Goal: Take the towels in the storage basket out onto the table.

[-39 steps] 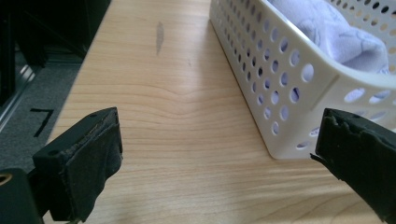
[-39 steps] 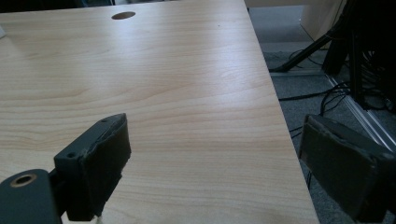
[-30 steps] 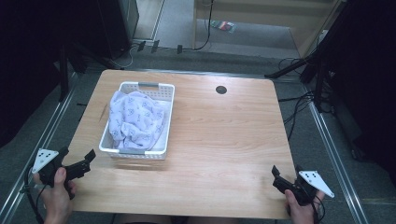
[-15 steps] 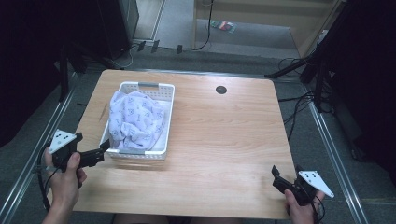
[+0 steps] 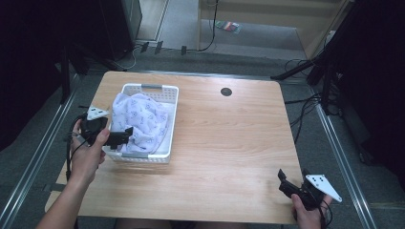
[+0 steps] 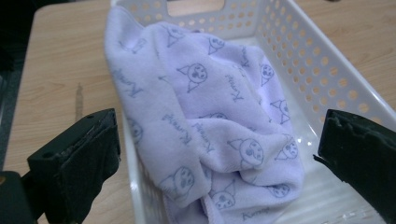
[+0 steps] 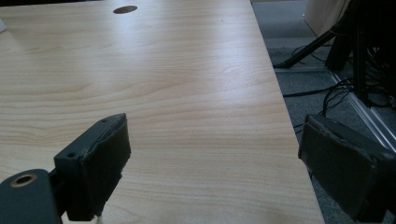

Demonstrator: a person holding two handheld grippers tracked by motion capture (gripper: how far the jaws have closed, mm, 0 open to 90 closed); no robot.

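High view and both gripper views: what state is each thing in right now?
Towel: crumpled, lying in the basket, one edge draped over its near-left rim.
Basket: upright on the table, holding the towel.
Left tongs: open, jaws spread over the towel, nothing held.
Right tongs: open, empty, above the table's near right corner.
Table: bare apart from the basket.

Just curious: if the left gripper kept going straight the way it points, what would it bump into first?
Most likely the towel in the basket; the left gripper is open and aimed right at it.
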